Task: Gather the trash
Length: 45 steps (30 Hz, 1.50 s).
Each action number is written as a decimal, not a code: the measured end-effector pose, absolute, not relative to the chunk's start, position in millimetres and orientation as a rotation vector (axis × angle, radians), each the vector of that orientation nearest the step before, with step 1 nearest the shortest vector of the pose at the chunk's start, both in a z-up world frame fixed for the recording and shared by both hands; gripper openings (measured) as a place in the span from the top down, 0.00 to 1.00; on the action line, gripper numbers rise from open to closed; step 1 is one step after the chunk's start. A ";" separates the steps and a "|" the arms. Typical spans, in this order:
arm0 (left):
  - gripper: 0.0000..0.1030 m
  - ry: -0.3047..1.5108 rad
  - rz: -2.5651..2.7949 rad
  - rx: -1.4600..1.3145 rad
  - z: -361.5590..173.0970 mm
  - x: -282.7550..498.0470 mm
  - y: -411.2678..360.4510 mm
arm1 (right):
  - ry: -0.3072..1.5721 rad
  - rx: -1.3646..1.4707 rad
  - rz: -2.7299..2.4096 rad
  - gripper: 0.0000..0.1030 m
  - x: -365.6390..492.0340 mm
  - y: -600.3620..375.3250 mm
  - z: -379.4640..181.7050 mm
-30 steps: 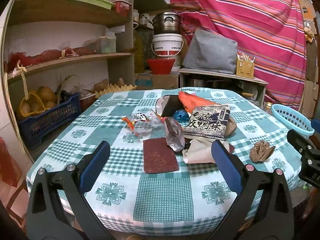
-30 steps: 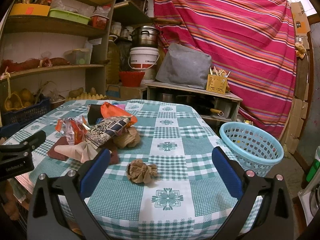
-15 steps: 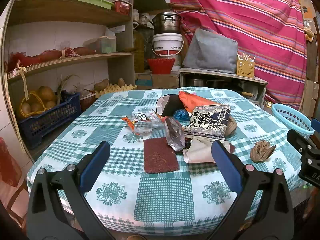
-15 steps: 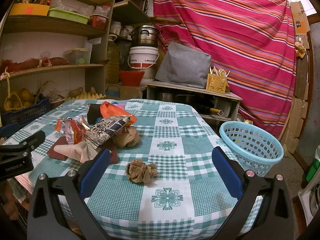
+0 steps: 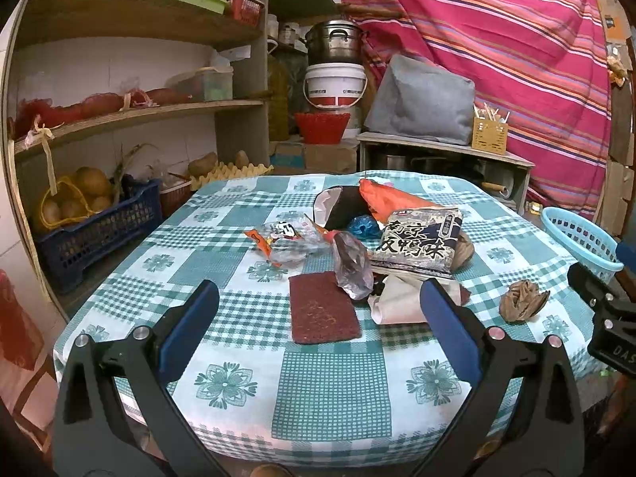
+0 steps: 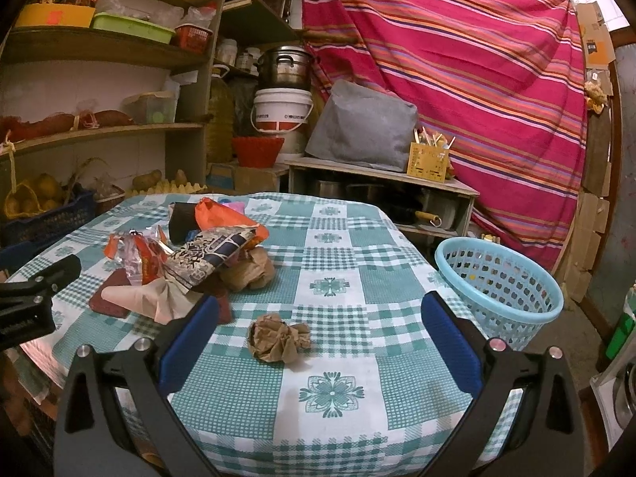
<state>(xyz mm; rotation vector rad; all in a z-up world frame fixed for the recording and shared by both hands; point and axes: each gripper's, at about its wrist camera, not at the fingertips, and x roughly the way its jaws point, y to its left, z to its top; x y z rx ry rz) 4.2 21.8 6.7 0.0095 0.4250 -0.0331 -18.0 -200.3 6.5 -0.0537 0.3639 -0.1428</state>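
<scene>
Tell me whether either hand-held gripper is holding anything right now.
Nothing is held. The left hand-held gripper and the right hand-held gripper are both open and empty above the table.

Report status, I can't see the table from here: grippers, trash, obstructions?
Left gripper open, empty. Right gripper open, empty. Crumpled brown paper ball lies alone on checked tablecloth; path clear.

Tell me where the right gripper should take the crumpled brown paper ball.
Across its bulging middle, coming down from above with the right gripper. The paper ball sits alone on the tablecloth, apart from the pile, and looks squashable, so any side probably works.
</scene>
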 end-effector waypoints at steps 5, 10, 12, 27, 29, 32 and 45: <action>0.05 0.434 -0.022 0.000 6.9 6.4 22.5 | 0.371 -0.056 -0.142 0.04 -17.2 -199.7 6.7; 0.05 0.445 -0.020 -0.011 5.3 9.2 23.7 | 0.391 -0.050 -0.140 0.04 -13.3 -199.1 5.5; 0.05 0.446 -0.019 -0.009 4.6 10.1 23.1 | 0.399 -0.049 -0.143 0.04 -11.1 -199.7 4.9; 0.05 0.491 -0.024 -0.022 -0.8 22.0 24.0 | 0.565 0.015 -0.130 0.04 34.5 -207.6 -19.1; 0.05 0.492 -0.022 -0.012 -2.2 22.8 22.7 | 0.588 0.011 -0.127 0.04 41.9 -206.4 -22.7; 0.05 0.488 -0.016 0.001 -3.1 23.6 19.7 | 0.606 0.006 -0.123 0.04 50.2 -205.0 -26.5; 0.05 0.542 -0.037 -0.029 -11.3 39.8 11.2 | 0.714 0.019 0.018 0.53 69.5 -201.2 -40.5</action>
